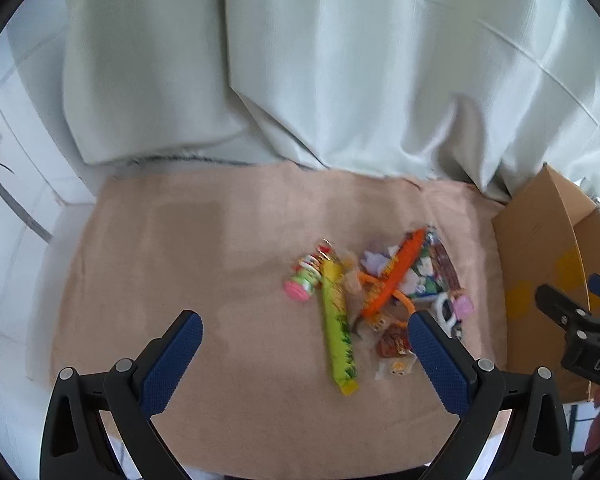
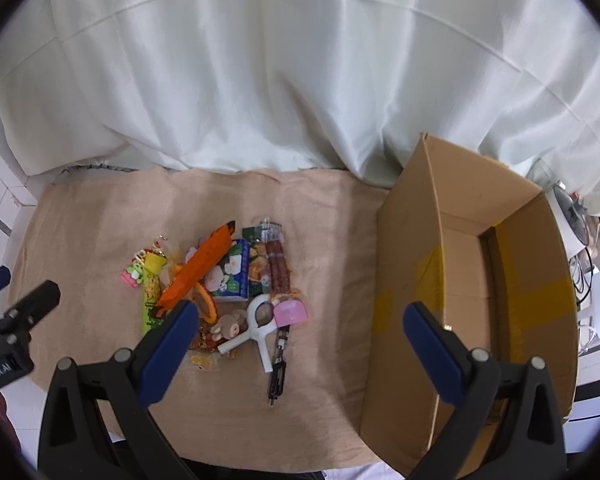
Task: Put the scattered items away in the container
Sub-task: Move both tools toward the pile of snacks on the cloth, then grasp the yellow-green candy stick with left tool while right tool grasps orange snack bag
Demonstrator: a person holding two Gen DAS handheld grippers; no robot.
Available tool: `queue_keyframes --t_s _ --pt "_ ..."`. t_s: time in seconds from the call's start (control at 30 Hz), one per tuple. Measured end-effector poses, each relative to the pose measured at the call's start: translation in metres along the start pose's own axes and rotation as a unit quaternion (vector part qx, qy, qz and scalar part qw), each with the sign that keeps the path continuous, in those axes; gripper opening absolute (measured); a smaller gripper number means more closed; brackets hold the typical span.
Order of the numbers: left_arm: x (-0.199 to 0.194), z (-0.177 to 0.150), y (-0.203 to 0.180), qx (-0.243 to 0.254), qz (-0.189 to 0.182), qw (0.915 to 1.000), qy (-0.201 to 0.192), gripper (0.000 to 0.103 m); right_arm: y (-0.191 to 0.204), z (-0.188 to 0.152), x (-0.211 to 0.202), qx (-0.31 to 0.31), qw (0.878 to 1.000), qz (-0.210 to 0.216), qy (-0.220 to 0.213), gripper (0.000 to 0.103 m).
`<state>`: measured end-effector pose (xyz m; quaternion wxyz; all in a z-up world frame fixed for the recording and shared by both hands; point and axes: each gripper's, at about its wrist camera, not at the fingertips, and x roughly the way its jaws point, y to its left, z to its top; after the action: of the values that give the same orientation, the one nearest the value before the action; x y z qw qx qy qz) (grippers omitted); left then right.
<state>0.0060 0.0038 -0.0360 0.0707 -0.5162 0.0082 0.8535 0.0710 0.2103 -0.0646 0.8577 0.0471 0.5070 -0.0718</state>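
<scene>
Left gripper (image 1: 304, 344): jaws wide apart, empty, above the scattered pile (image 2: 228, 284) on the beige cloth (image 2: 100, 216). Right gripper (image 2: 300, 344): likewise spread, empty. Descend over one item only, e.g. the yellow-green tube (image 1: 338, 332); close squarely. Cardboard box (image 2: 472, 272), right of pile: open; visible interior apparently empty.

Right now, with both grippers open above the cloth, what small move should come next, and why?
Probably lower the left gripper onto the long yellow-green packet. Its jaws are open and empty, and that packet lies at the near left edge of the pile, with one end clear of the rest. The open brown cardboard box waits on the right, beside the right gripper, also empty.
</scene>
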Motion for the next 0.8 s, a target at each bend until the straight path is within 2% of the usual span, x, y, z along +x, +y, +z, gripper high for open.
queue_keyframes --t_s 0.1,0.17,0.3,0.4,0.8 --pt "0.012 -0.007 -0.007 0.012 -0.004 0.9999 0.008 0.103 0.001 -0.002 0.010 0.006 1.000 0.007 0.013 0.103" --pt "0.022 -0.012 -0.009 0.014 -0.005 0.9998 0.013 0.103 0.002 -0.002 0.016 0.056 0.998 -0.008 0.018 0.103" --pt "0.047 -0.022 -0.008 0.001 -0.010 0.9994 0.033 0.103 0.002 -0.006 0.024 0.079 0.996 0.029 0.021 0.103" --pt "0.063 -0.030 -0.006 -0.005 -0.009 0.9988 0.048 0.103 0.006 -0.008 0.035 0.077 0.996 0.025 0.025 0.103" --pt "0.114 -0.046 -0.006 -0.017 -0.011 0.9975 0.067 0.103 0.014 -0.011 0.065 0.072 0.997 0.011 0.038 0.103"
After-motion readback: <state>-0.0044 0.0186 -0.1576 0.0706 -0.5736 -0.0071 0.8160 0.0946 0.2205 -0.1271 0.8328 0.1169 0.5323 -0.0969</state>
